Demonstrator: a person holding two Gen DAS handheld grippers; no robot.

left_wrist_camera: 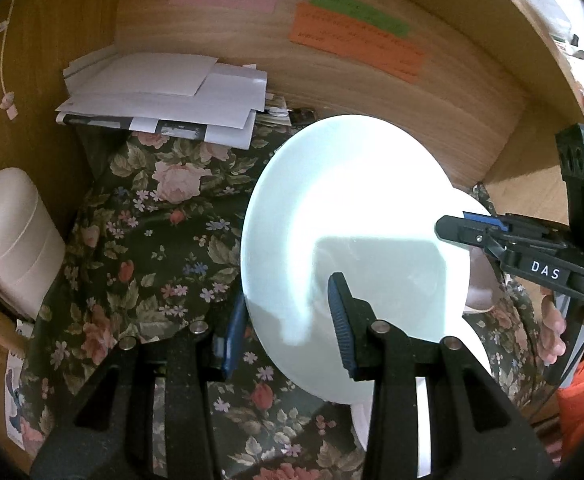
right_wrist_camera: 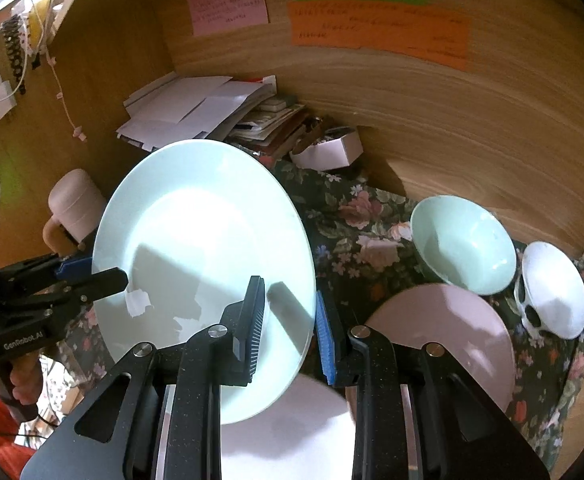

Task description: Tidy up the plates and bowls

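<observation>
Two grippers meet on one pale green plate, seen first from the left wrist. The left gripper (left_wrist_camera: 288, 312) straddles the near rim of the pale green plate (left_wrist_camera: 352, 216): one blue-padded finger below the rim, the other above the plate face. The jaws stand apart with the rim between; I cannot tell whether the pads press it. The plate is tilted, raised above the floral cloth (left_wrist_camera: 152, 220). A white plate (left_wrist_camera: 478, 344) lies beneath it. The right gripper (left_wrist_camera: 458, 226) reaches the plate's far edge from the right, its fingers close together at the rim. A stack of papers (left_wrist_camera: 160, 92) sits against the wooden back wall, and a pink lidded mug (left_wrist_camera: 12, 236) stands at left.

From the right wrist, the right gripper (right_wrist_camera: 290, 320) has one finger over the green plate (right_wrist_camera: 196, 240) and the blue-padded finger just outside its right rim; a firm pinch cannot be confirmed. The left gripper (right_wrist_camera: 92, 276) meets the plate's left edge. A white plate (right_wrist_camera: 288, 428) lies below. To the right, a pink plate (right_wrist_camera: 452, 320) rests on the cloth, with a green bowl (right_wrist_camera: 464, 244) behind it and a white bowl (right_wrist_camera: 556, 292) tilted just beside.
</observation>
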